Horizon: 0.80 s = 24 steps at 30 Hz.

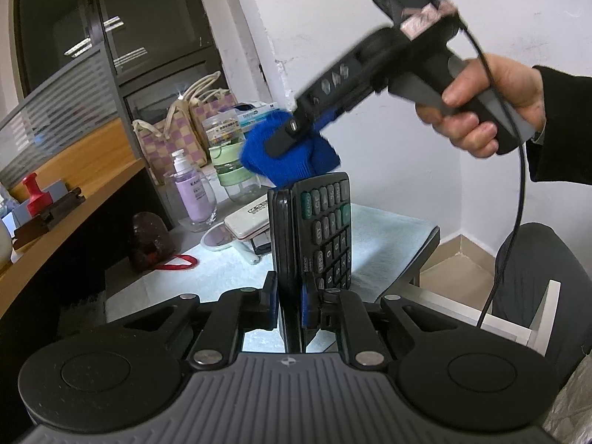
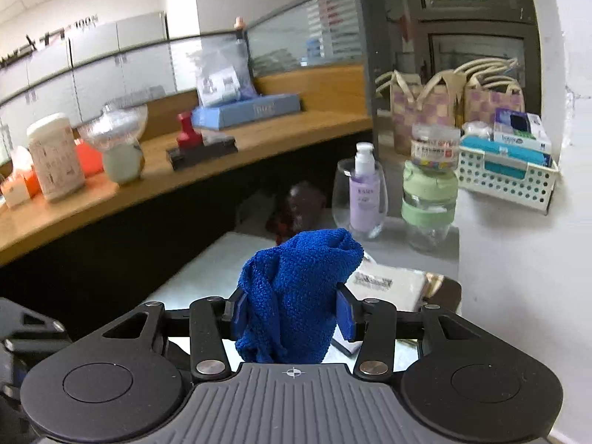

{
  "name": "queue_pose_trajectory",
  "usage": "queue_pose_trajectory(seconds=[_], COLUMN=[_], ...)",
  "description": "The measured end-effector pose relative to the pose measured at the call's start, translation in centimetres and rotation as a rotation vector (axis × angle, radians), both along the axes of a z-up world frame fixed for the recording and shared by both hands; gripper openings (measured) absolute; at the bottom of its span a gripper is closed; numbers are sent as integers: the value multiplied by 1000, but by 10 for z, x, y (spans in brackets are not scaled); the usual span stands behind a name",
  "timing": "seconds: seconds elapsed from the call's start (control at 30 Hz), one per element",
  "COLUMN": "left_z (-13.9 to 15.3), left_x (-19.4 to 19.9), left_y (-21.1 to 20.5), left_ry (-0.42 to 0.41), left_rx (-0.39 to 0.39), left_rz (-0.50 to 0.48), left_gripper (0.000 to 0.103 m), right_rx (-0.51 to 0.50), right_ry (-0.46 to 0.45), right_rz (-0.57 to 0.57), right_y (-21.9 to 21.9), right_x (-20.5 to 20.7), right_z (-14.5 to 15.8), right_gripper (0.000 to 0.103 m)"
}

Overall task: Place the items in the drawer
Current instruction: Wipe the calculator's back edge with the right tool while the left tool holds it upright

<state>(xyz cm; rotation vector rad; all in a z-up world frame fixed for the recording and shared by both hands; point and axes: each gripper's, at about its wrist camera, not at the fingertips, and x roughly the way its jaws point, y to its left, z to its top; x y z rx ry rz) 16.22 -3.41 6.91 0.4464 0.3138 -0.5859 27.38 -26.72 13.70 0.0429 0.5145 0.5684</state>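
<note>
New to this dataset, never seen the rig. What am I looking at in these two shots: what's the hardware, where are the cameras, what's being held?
There is no robot arm. A person holds a hand-operated set of tongs in each hand, with a fisheye camera on each looking forward along its fingers.

The left wrist view shows the left tongs shut on a black calculator, held upright on edge. Further off, a hand grips the handle of the right tongs.

The right wrist view shows the right tongs shut on a bunched blue cloth.

Below is a pale table with a purple pump bottle standing inside a glass, a green jar, a white perforated basket and checked bags. No drawer is clearly visible.
</note>
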Motion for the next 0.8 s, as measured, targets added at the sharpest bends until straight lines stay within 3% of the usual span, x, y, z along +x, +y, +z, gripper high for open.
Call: queue_pose_trajectory(seconds=[0.63, 0.8], left_z=[-1, -1], left_x=[4, -1], left_y=[3, -2], left_ry=[16, -40], left_rx=[-34, -37], left_rz=[41, 53], left_gripper=[14, 13], right_rx=[95, 73], right_ry=[20, 18], right_rz=[115, 28], right_y=[10, -6], right_x=[-23, -23], right_z=[8, 9], right_gripper=[50, 50])
